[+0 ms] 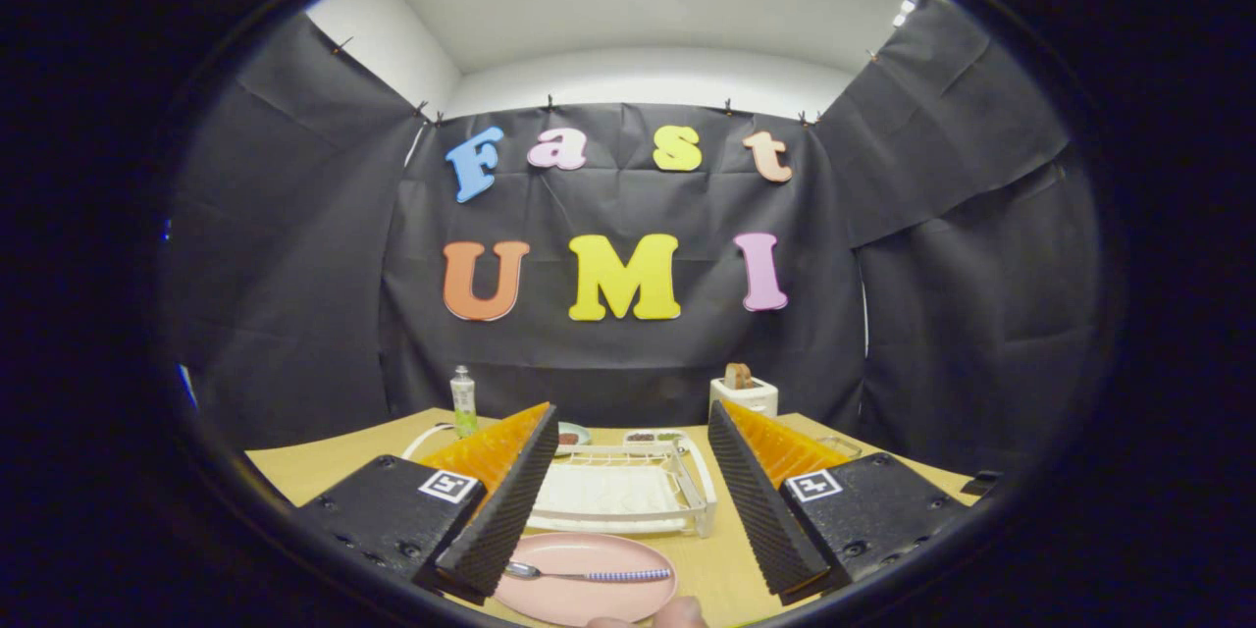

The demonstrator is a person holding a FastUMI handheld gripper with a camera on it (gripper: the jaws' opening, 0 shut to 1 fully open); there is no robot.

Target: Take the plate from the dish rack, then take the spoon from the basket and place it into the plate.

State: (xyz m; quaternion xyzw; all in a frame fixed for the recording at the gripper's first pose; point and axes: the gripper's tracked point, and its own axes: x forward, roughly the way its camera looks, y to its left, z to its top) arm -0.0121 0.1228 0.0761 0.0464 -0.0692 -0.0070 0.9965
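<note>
A pink plate point(585, 579) lies on the wooden table point(324, 471) close in, below and between my fingers. On it rests a spoon point(589, 573) with a metal bowl and a beaded purple handle, lying crosswise. My gripper point(628, 456) is open and raised above the table, with nothing between its fingers point(510, 500). Beyond the plate stands the white dish rack point(618, 491), seen between the fingers. A person's fingertips point(677, 614) show at the near rim of the plate.
A clear bottle with green liquid point(463, 401) stands at the back left. A white toaster with bread point(743, 392) stands at the back right. Small dishes point(653, 436) sit behind the rack. Black cloth walls close the booth on three sides.
</note>
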